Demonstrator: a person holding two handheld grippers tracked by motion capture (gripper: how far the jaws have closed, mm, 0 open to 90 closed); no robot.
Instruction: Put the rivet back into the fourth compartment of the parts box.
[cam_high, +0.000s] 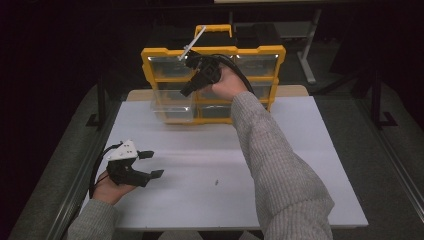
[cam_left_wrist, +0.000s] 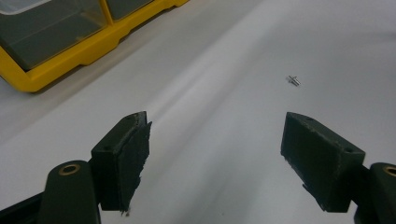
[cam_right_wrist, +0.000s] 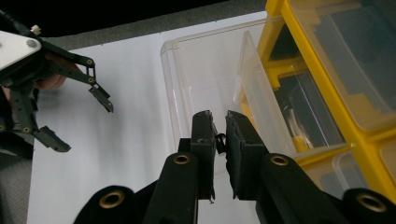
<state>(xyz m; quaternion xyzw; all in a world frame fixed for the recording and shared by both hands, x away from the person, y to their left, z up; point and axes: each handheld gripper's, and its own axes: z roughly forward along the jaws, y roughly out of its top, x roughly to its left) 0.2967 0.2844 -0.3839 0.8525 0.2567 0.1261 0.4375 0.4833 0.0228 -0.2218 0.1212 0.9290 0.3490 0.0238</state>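
On a white table, the wide-open left gripper rests nearest, one small metal pin beside it, while the right gripper, jaws nearly closed, grips one clear drawer drawn from one yellow organizer.

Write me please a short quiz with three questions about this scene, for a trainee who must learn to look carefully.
1. True or false: the jaws of the left gripper stand wide open, with nothing between them.
2. Which thing is pulled out of the yellow organizer?
A. a clear drawer
B. a metal tray
C. a black lid
3. In a few words: what lies alone on the white table, ahead of the left gripper?

Key: 1 true; 2 A; 3 a small metal part.
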